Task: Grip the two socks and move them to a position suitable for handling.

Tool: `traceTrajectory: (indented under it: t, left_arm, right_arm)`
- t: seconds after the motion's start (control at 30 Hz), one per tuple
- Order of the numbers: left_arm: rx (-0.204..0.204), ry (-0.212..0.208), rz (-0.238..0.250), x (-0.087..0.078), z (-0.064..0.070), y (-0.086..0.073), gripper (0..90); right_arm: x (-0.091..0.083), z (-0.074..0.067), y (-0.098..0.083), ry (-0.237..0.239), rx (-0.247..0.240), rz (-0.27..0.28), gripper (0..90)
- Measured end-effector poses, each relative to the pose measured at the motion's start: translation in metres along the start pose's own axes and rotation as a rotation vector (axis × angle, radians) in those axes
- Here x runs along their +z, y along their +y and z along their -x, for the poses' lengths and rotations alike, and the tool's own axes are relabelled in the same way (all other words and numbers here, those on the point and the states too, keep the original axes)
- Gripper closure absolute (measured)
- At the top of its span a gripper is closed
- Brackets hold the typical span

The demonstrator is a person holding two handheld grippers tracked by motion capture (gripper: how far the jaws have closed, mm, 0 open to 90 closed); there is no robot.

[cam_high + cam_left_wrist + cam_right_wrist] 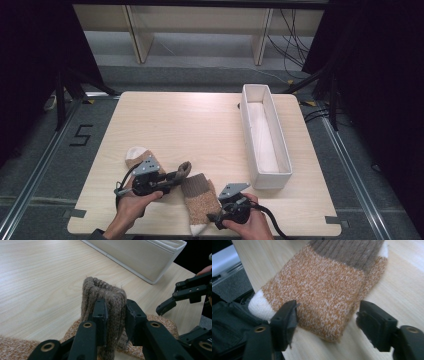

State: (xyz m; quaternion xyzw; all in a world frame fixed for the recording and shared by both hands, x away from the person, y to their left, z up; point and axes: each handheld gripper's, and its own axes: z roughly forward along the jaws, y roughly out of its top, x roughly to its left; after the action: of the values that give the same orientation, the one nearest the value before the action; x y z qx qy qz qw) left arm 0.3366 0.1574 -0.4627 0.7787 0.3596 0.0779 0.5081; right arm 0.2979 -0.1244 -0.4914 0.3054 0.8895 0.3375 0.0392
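Two orange-and-white knitted socks with brown ribbed cuffs lie near the table's front edge. The left sock [137, 156] runs under my left gripper [172, 177], which is shut on its brown cuff [105, 297] and holds that cuff upright off the table. The second sock [201, 204] lies to the right, with its white toe [260, 306] toward the front edge and its cuff [347, 250] farther off. My right gripper [327, 317] stands open over this sock's near edge. Its jaws sit one on each side of the orange body [319, 290], and the pads are clear of it.
A long white open box [265, 137] stands at the right of the wooden table [190, 125], lengthwise away from me. The person's hands [130, 207] come in at the bottom. Dark floor, cables and stands surround the table.
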Motion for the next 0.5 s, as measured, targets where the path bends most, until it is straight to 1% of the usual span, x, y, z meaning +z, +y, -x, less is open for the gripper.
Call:
traceTrajectory:
  t: [0.03,0.07,0.1,0.13,0.17,0.2,0.23,0.27,0.33,0.37,0.4,0.43,0.47,0.5]
  left_arm:
    - [0.001,-0.004,0.006,0.0,0.0,-0.001,71.8]
    - [0.003,-0.001,0.0,0.0,0.0,-0.001,71.8]
    - [0.003,0.001,-0.002,0.0,0.0,-0.001,71.8]
    - [0.006,-0.006,-0.005,0.001,0.0,-0.001,71.8]
    - [0.004,0.0,-0.011,0.001,0.001,-0.001,71.8]
    - [0.002,-0.002,-0.004,0.001,0.002,-0.001,71.9]
    - [0.01,-0.004,-0.005,0.002,0.002,-0.001,71.9]
    - [0.011,-0.003,-0.009,0.002,0.003,-0.001,71.9]
    - [0.013,-0.006,-0.014,0.002,0.003,-0.001,72.2]
    - [0.016,-0.004,-0.009,0.002,0.003,-0.001,72.4]
    - [0.014,0.003,-0.012,0.001,0.003,-0.001,72.6]
    - [0.014,0.0,-0.014,0.001,0.003,-0.001,72.7]
    - [0.01,-0.001,-0.005,0.001,0.002,-0.001,72.7]
    - [0.008,0.003,-0.002,0.001,0.003,-0.001,72.8]
  right_arm:
    - [0.001,-0.001,0.0,0.019,0.006,-0.008,41.6]
    - [0.004,-0.001,0.0,0.026,-0.007,-0.016,42.3]
    - [0.004,-0.001,0.0,0.021,0.001,-0.032,44.5]
    - [0.005,-0.001,0.0,0.019,0.008,-0.041,47.4]
    - [0.005,0.0,0.0,0.018,0.005,-0.043,52.2]
    - [0.004,0.001,0.001,0.024,-0.006,-0.039,58.6]
    - [0.003,0.001,0.0,0.03,0.004,-0.026,69.2]
    - [0.001,0.002,0.001,0.051,0.004,-0.013,71.9]
    - [-0.003,0.003,0.001,0.034,-0.003,-0.038,74.1]
    - [-0.004,0.005,0.0,0.045,-0.019,-0.028,74.8]
    - [-0.006,0.006,0.0,0.045,-0.005,-0.035,75.1]
    - [-0.009,0.007,-0.001,0.043,0.004,-0.04,75.3]
    - [-0.012,0.008,-0.001,0.054,0.001,-0.031,75.5]
    - [-0.016,0.01,-0.002,0.047,0.011,-0.037,75.5]
